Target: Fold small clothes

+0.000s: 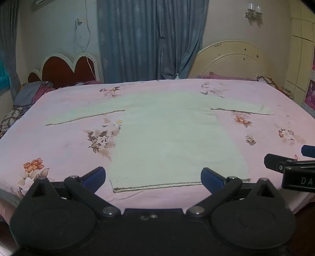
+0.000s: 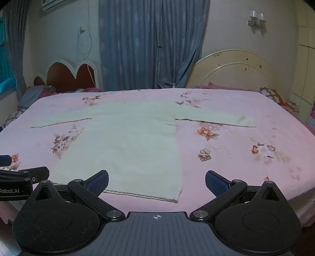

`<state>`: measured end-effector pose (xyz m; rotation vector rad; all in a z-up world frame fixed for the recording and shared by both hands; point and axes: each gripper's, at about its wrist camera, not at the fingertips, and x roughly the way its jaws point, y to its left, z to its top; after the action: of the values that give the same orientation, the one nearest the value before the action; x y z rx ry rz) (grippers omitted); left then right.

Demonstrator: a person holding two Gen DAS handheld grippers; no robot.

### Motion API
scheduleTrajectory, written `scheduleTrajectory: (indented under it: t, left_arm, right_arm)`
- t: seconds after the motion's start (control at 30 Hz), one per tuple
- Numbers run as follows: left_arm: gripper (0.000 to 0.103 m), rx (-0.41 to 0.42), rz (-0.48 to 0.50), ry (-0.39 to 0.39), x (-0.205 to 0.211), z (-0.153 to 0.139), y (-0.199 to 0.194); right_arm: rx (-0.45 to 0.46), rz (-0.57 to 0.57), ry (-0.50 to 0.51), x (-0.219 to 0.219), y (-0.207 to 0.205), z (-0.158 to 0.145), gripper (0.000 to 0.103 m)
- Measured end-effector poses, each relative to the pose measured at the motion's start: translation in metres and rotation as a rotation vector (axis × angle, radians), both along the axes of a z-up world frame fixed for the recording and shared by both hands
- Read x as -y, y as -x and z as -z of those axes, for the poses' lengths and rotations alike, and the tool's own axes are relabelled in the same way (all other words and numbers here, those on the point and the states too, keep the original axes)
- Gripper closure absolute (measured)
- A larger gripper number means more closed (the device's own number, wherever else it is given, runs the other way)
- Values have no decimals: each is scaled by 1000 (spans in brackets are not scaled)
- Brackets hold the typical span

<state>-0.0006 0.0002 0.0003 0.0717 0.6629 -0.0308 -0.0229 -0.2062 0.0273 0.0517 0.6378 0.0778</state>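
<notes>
Blue-grey curtains (image 1: 149, 39) hang down the middle of the far wall, with a heart-shaped red headboard (image 1: 67, 69) to their left and a cream arched headboard (image 1: 232, 59) to their right. Below them spreads the wide bed, covered by a pink floral sheet (image 1: 59, 141) that fills most of both views. Spread flat on that sheet, roughly in the middle, lies the pale long-sleeved top (image 1: 167, 137), its sleeves stretched out to either side and its hem facing me along the near edge of the bed.

I hold my left gripper (image 1: 153, 177) just above the near edge, its blue-padded fingers spread wide on either side of the hem and gripping nothing. My right gripper (image 2: 157, 182) sits beside it, also spread wide and empty, aimed at the right corner of the hem. Each gripper shows at the edge of the other's view. A small twin wall lamp (image 2: 257, 18) hangs high on the right.
</notes>
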Motion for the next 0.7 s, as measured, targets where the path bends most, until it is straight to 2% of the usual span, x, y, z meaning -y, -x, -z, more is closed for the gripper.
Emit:
scheduleTrajectory:
  t: [0.7]
  left_arm:
    - [0,-1,6,-12,-2,-2,-3]
  right_arm:
    - [0,0,-10,-1,-1,-2,0]
